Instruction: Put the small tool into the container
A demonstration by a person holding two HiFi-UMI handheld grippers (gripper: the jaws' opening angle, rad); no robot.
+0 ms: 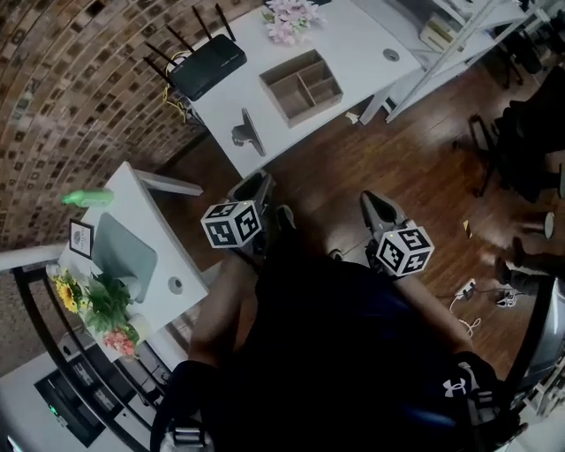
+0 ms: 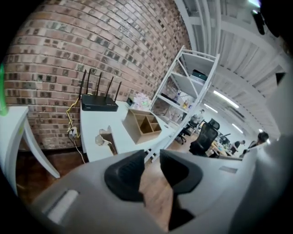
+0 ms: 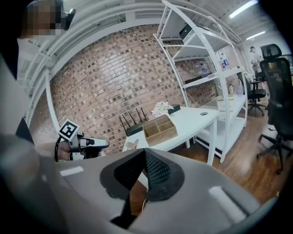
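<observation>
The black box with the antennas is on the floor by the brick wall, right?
Not quite. The black router is not on the floor. It sits on the white table, by the brick wall. The head view shows it.

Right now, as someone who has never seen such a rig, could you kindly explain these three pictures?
There is no robot: a person holds a two-jaw gripper in each hand. One picture comes from a camera on the person's head, looking down; the other two come from cameras riding on the grippers, looking along their jaws. The left gripper has its jaws apart, with only floor between them; the right gripper has its jaws closed on nothing. Ahead stands a white desk with a wooden divided box, a black router, flowers and a small grey tool. Nothing is held.
</observation>
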